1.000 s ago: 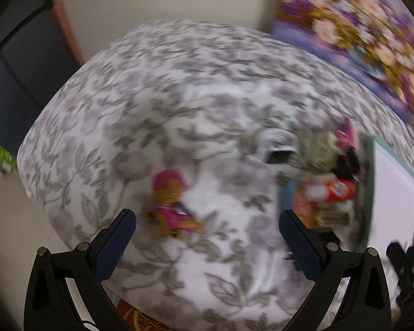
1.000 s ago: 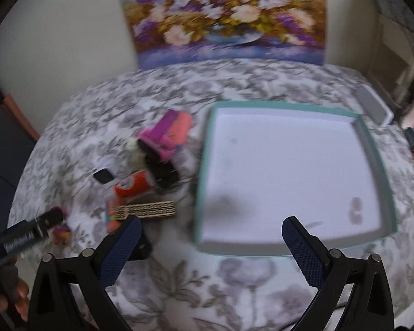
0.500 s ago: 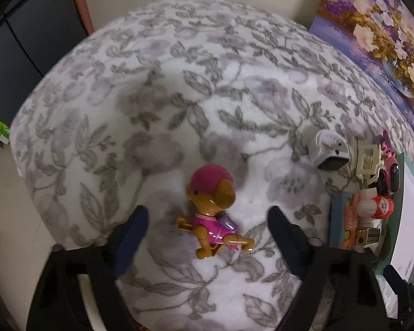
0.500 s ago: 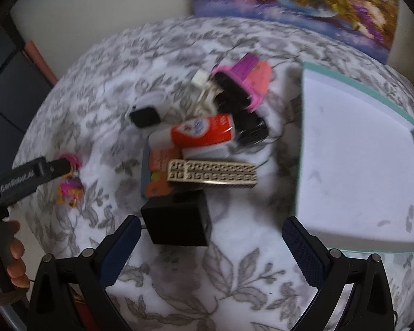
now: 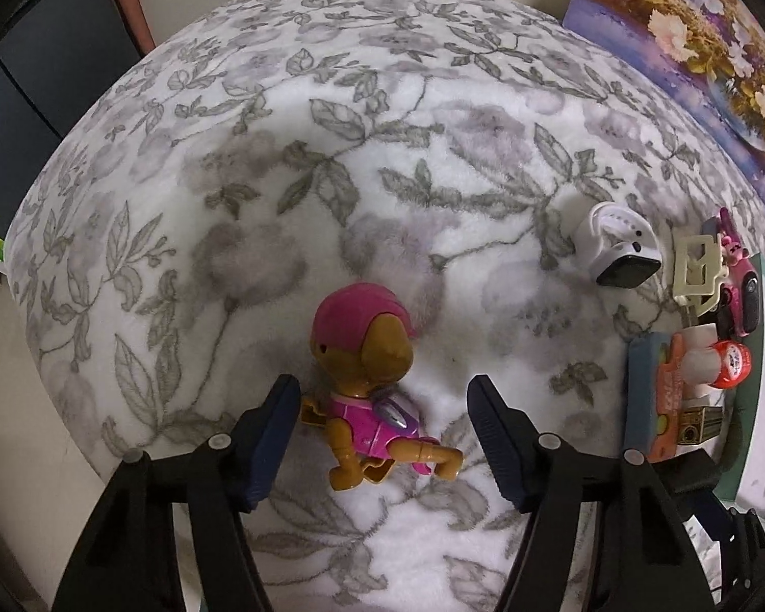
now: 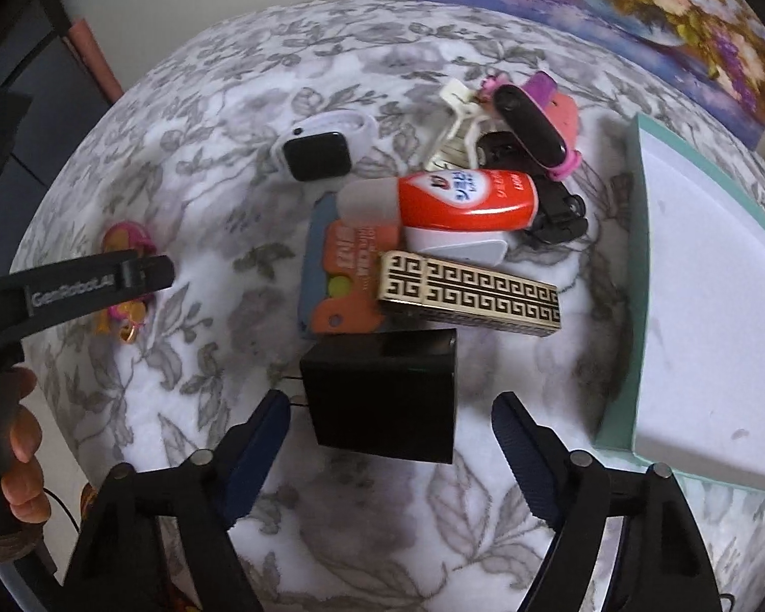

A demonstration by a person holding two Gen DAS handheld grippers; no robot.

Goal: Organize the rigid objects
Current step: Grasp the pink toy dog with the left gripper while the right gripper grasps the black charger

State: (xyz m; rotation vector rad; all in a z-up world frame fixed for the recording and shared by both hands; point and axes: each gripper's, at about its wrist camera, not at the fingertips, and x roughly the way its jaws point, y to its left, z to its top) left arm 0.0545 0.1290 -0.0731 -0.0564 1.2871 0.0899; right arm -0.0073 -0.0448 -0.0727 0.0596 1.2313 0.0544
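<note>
Left wrist view: the toy pup figure is seen lying near the front edge of the floral-covered table, between the closing jaws of the left gripper, pads not yet pressed on it. In the right view, the black box is straddled by the right gripper, jaws closing, untouched. The teal tray is located at the right edge.

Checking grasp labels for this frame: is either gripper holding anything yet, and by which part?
Nothing is held. The left gripper is closing around the toy pup, the right gripper around the black box; pads not touching.
</note>
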